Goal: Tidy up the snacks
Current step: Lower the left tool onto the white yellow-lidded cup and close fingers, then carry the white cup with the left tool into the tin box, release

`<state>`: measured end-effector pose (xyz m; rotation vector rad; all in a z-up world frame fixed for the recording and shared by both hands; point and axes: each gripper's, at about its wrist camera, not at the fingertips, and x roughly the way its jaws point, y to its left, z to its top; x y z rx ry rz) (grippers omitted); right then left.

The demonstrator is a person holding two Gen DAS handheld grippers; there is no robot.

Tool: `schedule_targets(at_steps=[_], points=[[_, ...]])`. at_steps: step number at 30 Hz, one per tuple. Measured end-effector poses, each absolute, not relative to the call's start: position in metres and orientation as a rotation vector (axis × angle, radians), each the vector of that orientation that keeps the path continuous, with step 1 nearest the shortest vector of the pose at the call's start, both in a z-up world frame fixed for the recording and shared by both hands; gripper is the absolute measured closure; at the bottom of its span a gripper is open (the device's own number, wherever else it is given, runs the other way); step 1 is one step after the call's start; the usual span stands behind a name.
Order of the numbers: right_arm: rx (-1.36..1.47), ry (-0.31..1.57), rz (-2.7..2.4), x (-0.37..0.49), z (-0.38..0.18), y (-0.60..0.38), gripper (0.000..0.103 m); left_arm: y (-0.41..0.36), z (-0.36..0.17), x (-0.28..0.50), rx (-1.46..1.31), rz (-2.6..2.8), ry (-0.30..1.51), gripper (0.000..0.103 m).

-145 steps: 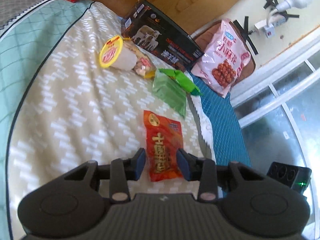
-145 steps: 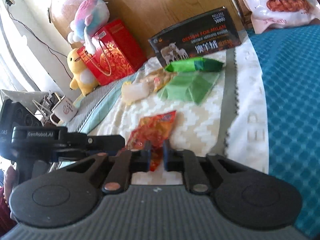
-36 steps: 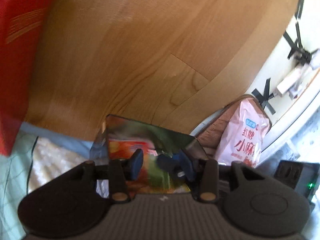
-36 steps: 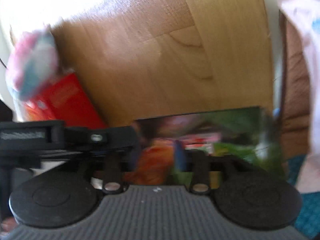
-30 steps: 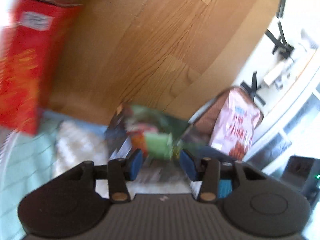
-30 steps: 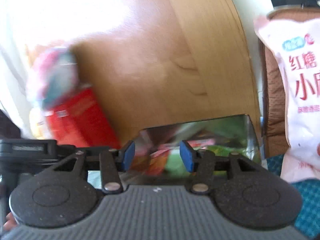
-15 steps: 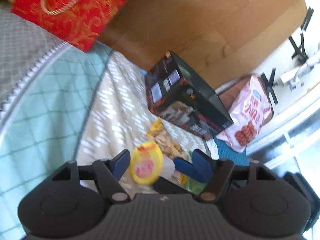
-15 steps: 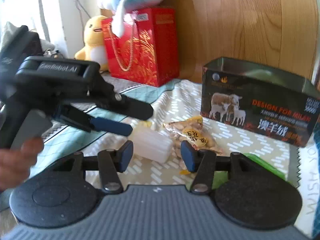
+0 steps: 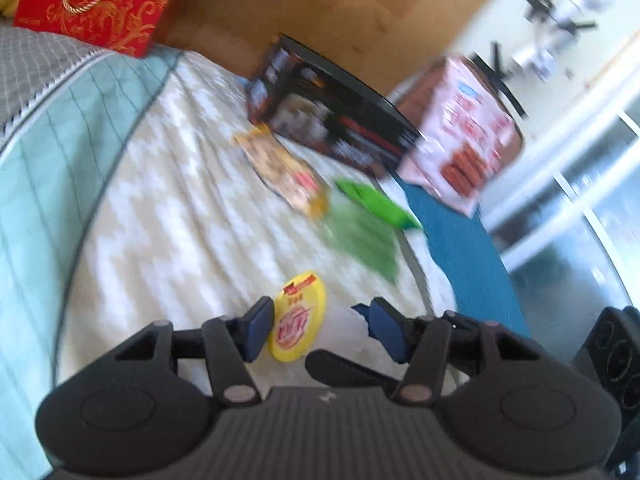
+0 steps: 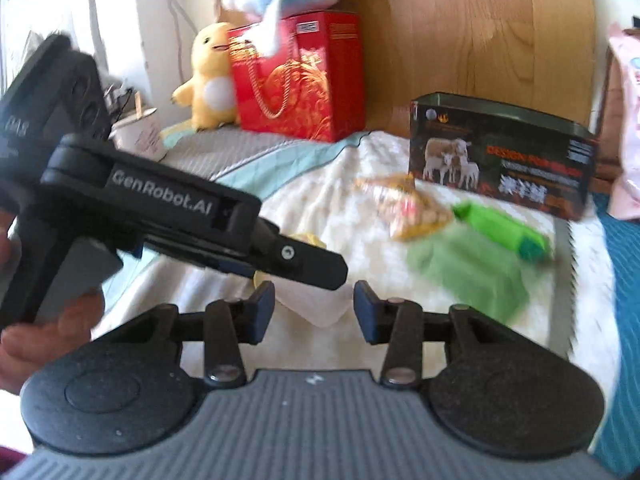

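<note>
Left wrist view: a cup [image 9: 298,318] with a yellow lid lies on its side on the bedspread [image 9: 168,208], framed by the spread, empty left gripper [image 9: 320,330]. Lid faces the camera; long axis runs away rightward. The right gripper [image 10: 314,308] is likewise spread, bracketing the cup's pale body. Pickup judged pending: closure needed, then carriage to the black box [image 10: 500,168].

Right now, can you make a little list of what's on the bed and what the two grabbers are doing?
cup: lying between the left gripper fingers
left gripper: open
right gripper: open, near the cup
tin: open, by the headboard
peanut bag: before the tin
green packets: beside the peanut bag
</note>
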<state>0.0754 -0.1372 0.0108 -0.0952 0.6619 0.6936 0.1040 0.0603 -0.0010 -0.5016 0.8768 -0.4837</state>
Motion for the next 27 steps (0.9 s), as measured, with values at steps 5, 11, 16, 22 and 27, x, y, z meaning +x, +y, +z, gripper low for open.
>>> schedule_targets(at_steps=[5, 11, 16, 22, 27], points=[[-0.093, 0.643, 0.672, 0.028, 0.006, -0.16, 0.057, 0.044, -0.002, 0.056, -0.477, -0.557, 0.888, 0.05], [-0.114, 0.613, 0.644, -0.009, 0.004, -0.17, 0.054, 0.029, 0.0, 0.024, -0.43, -0.601, 0.886, 0.048], [-0.097, 0.627, 0.641, -0.006, -0.002, -0.171, 0.054, 0.032, 0.002, 0.023, -0.445, -0.606, 0.909, 0.045], [-0.115, 0.613, 0.666, -0.005, -0.004, -0.169, 0.055, 0.026, 0.006, 0.021, -0.394, -0.606, 0.926, 0.05], [-0.118, 0.533, 0.654, 0.006, 0.015, -0.171, 0.059, 0.021, 0.023, 0.042, -0.402, -0.648, 0.924, 0.05]])
